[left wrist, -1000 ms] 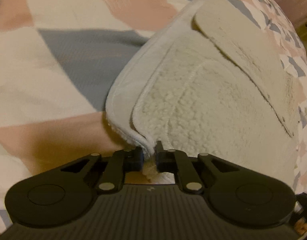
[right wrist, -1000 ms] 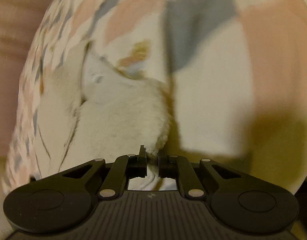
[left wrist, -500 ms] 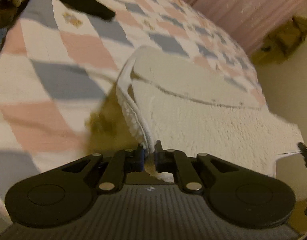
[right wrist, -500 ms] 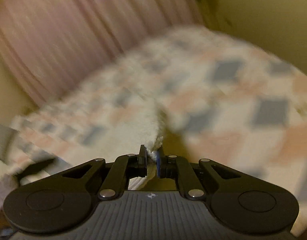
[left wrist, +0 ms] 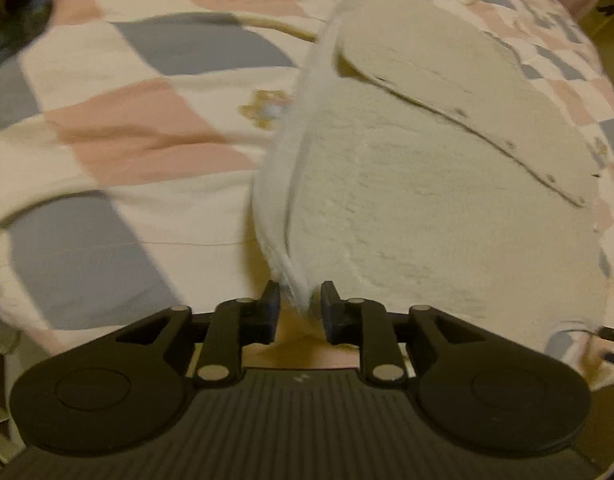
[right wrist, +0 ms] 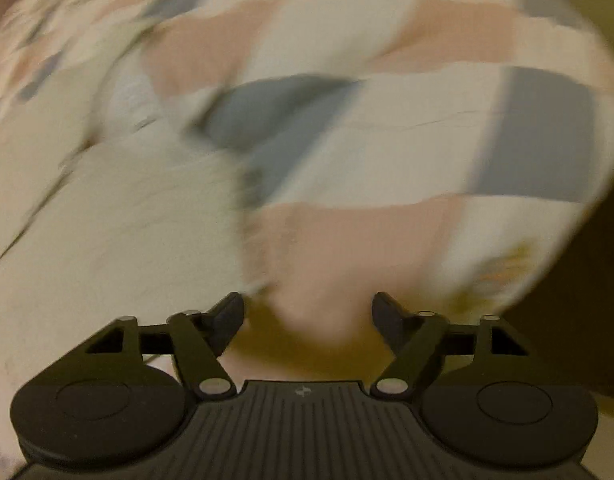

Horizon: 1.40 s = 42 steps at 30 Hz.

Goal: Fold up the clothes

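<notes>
Both fingers parted since 0.5 s ago: R gripper [right wrist: 307,312] wide, empty; L gripper [left wrist: 300,308] narrow gap, hem loose between. Fleece [left wrist: 427,184] on bed [left wrist: 147,128]: soft, light, floppy; pinch at hem corners.

A checked bedspread [left wrist: 155,128] of pink, grey and cream squares covers the bed.

right claw [right wrist: 307,312] sprung open, fleece garment [left wrist: 427,184] dropped onto bed, left claw [left wrist: 300,307] loosened
</notes>
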Available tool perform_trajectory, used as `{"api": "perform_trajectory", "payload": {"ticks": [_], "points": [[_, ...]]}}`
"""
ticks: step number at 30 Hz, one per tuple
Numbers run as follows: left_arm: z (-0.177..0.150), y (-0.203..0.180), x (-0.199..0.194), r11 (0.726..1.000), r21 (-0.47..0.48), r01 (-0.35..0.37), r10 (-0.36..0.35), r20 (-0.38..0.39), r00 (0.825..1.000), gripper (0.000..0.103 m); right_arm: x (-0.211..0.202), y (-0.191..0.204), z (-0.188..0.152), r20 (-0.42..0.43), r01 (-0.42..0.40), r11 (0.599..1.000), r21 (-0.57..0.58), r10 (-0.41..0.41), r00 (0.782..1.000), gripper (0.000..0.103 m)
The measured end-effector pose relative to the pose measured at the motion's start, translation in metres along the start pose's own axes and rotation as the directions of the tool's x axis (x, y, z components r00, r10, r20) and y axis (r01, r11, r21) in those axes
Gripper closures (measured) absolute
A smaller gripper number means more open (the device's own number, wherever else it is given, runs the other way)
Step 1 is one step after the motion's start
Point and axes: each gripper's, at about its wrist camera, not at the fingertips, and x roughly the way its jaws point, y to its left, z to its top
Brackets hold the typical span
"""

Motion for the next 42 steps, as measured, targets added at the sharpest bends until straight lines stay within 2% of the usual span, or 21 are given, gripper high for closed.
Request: {"api": "perform_trajectory", "payload": {"ticks": [3, 5, 7, 10, 13, 15, 17, 20, 25, 30, 32, 33, 34, 35, 36, 37, 39, 40, 42], "points": [[0.001, 0.012, -0.012, 0.995, -0.016, -0.096, 0.096, 0.011, 0.995, 0.082, -0.013, -0.013, 0.025, 0.088, -0.05, 0.997, 0.064, 0.045, 0.995, 0.032], [0.008, 0.014, -0.02, 0.994, -0.012, -0.109, 0.11, 0.049, 0.993, 0.082, -0.019, -0.014, 0.051, 0.146, -0.112, 0.992, 0.056, 0.103, 0.984, 0.033], [0.023, 0.004, -0.023, 0.996, 0.006, -0.084, 0.083, 0.085, 0.993, 0.081, -0.017, -0.007, 0.079, 0.175, -0.188, 0.981, 0.039, 0.179, 0.968, 0.035], [0.054, -0.02, -0.014, 1.0, 0.011, -0.01, 0.009, 0.122, 0.992, 0.066, 0.003, 0.012, 0.115, 0.177, -0.327, 0.944, 0.048, 0.314, 0.933, 0.036], [0.099, -0.046, 0.009, 0.998, 0.024, 0.054, -0.057, 0.137, 0.989, 0.064, 0.027, 0.033, 0.15, 0.166, -0.416, 0.909, 0.043, 0.404, 0.9, 0.036], [0.132, -0.06, 0.028, 0.996, 0.051, 0.079, -0.085, 0.139, 0.987, 0.057, 0.04, 0.051, 0.17, 0.156, -0.437, 0.899, 0.014, 0.43, 0.889, 0.036], [0.17, -0.073, 0.049, 0.992, 0.098, 0.076, -0.09, 0.148, 0.985, 0.045, 0.051, 0.067, 0.188, 0.151, -0.449, 0.894, -0.017, 0.446, 0.882, 0.036], [0.222, -0.085, 0.078, 0.988, 0.143, 0.063, -0.086, 0.157, 0.984, 0.038, 0.061, 0.081, 0.211, 0.157, -0.451, 0.89, -0.061, 0.455, 0.876, 0.035], [0.282, -0.089, 0.126, 0.987, 0.154, 0.055, -0.077, 0.138, 0.987, 0.029, 0.082, 0.095, 0.242, 0.163, -0.463, 0.884, -0.071, 0.468, 0.869, 0.035], [0.318, -0.093, 0.167, 0.988, 0.134, 0.074, -0.092, 0.13, 0.987, 0.029, 0.103, 0.105, 0.256, 0.12, -0.498, 0.865, -0.067, 0.502, 0.856, 0.034], [0.326, -0.095, 0.18, 0.988, 0.125, 0.088, -0.103, 0.123, 0.987, 0.034, 0.111, 0.115, 0.256, 0.084, -0.511, 0.854, -0.093, 0.519, 0.851, 0.035], [0.327, -0.097, 0.186, 0.987, 0.128, 0.099, -0.114, 0.117, 0.987, 0.039, 0.113, 0.122, 0.255, 0.068, -0.517, 0.848, -0.114, 0.526, 0.848, 0.053], [0.328, -0.101, 0.19, 0.984, 0.148, 0.099, -0.117, 0.115, 0.986, 0.062, 0.114, 0.129, 0.253, 0.051, -0.511, 0.847, -0.144, 0.522, 0.851, 0.074], [0.327, -0.107, 0.192, 0.979, 0.182, 0.091, -0.114, 0.119, 0.986, 0.09, 0.114, 0.135, 0.251, 0.034, -0.505, 0.845, -0.174, 0.518, 0.855, 0.09], [0.325, -0.113, 0.193, 0.973, 0.222, 0.067, -0.099, 0.133, 0.986, 0.096, 0.112, 0.142, 0.25, 0.024, -0.488, 0.848, -0.205, 0.503, 0.864, 0.091], [0.322, -0.119, 0.191, 0.963, 0.268, 0.028, -0.072, 0.156, 0.985, 0.097, 0.104, 0.148, 0.247, 0.046, -0.467, 0.843, -0.267, 0.495, 0.868, 0.091], [0.318, -0.12, 0.184, 0.956, 0.294, -0.007, -0.058, 0.212, 0.976, 0.1, 0.081, 0.158, 0.24, 0.137, -0.404, 0.833, -0.377, 0.482, 0.865, 0.094], [0.317, -0.118, 0.179, 0.955, 0.297, -0.018, -0.057, 0.24, 0.969, 0.101, 0.069, 0.158, 0.236, 0.216, -0.364, 0.844, -0.395, 0.47, 0.856, 0.094], [0.317, -0.105, 0.174, 0.971, 0.236, -0.026, -0.044, 0.285, 0.958, 0.1, 0.063, 0.153, 0.231, 0.312, -0.305, 0.879, -0.367, 0.425, 0.85, 0.095]]}}
